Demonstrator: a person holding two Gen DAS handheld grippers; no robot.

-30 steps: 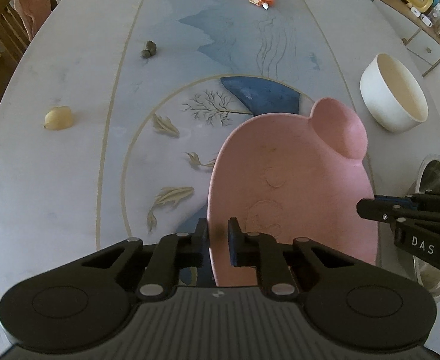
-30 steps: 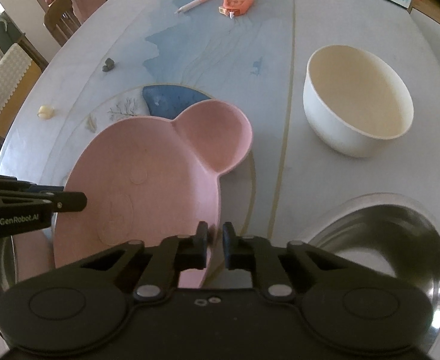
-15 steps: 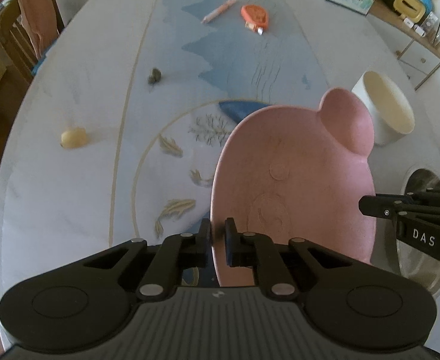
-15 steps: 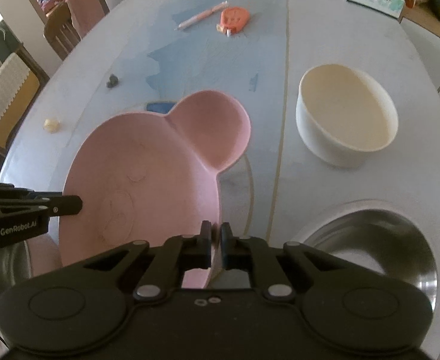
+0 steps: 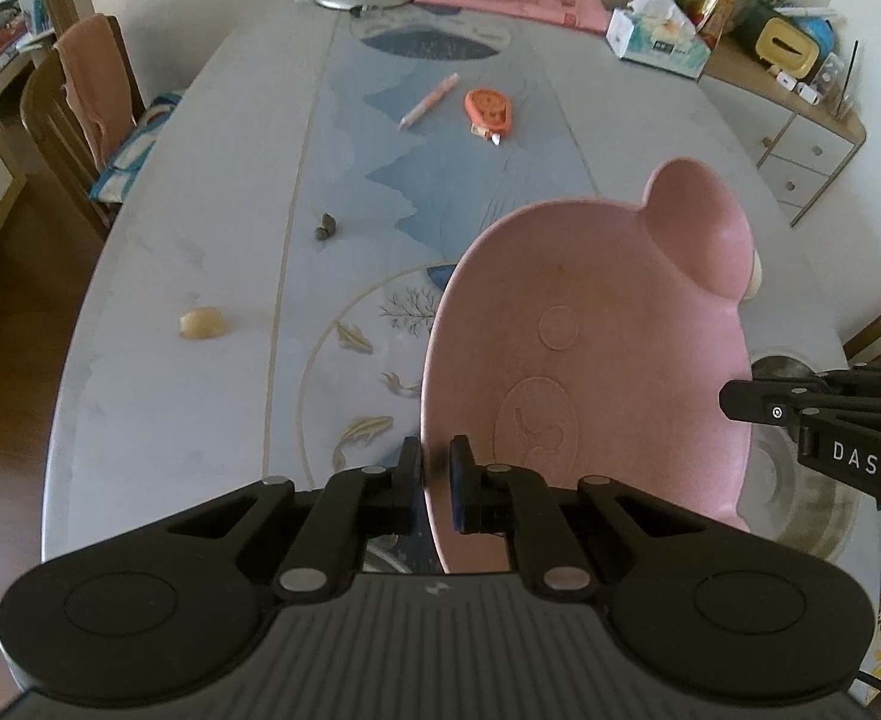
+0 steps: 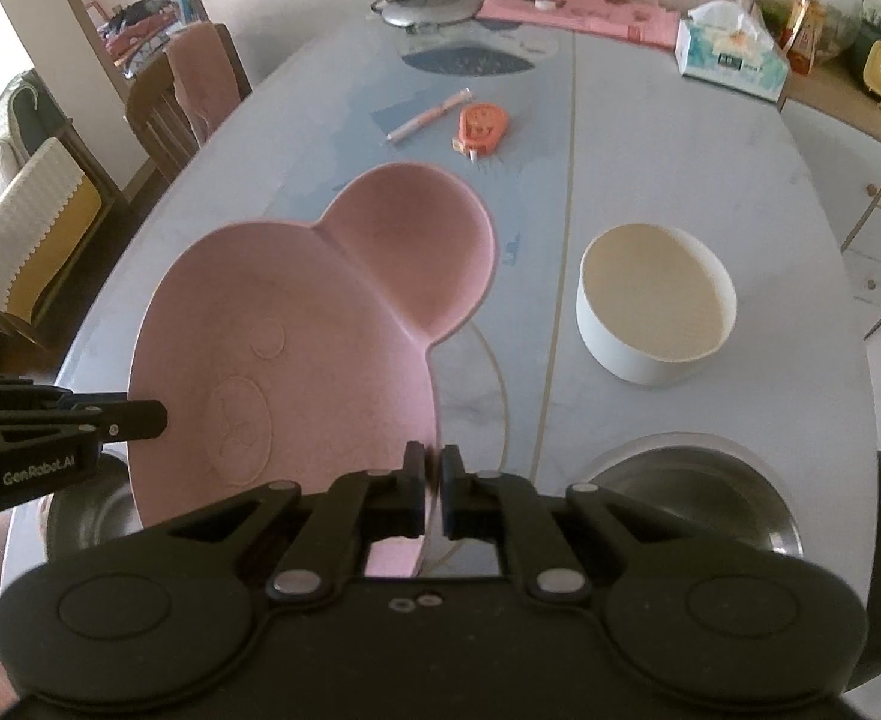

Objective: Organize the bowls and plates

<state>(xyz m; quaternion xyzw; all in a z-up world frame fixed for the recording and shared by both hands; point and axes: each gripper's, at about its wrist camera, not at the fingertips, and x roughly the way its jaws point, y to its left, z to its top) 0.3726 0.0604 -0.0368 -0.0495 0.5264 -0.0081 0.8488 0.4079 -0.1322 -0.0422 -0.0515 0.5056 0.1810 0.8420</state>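
Note:
A pink bear-shaped plate (image 5: 590, 348) hangs above the table, tilted, its ear pointing away. My left gripper (image 5: 436, 468) is shut on the plate's left rim. My right gripper (image 6: 433, 474) is shut on the right rim of the same plate (image 6: 296, 336). Each gripper shows in the other's view, the right gripper (image 5: 734, 405) at the right edge and the left gripper (image 6: 152, 417) at the left. A white bowl (image 6: 656, 306) stands upright on the table, to the right of the plate. A steel bowl (image 6: 704, 480) sits near the front right, and another steel bowl (image 6: 80, 510) lies under the plate's left side.
On the patterned table (image 5: 200, 228) lie a pink pen (image 5: 429, 101), an orange tape dispenser (image 5: 488, 110), a small dark lump (image 5: 324, 227) and a yellowish piece (image 5: 201, 324). A tissue box (image 6: 731, 57), a lamp base (image 6: 422, 3) and a pink cloth (image 6: 578, 9) sit at the far end. Chairs (image 6: 188, 102) stand on the left.
Both grippers have risen with the pink plate pinched between them. The plate has left the table, and the table top looks farther away.

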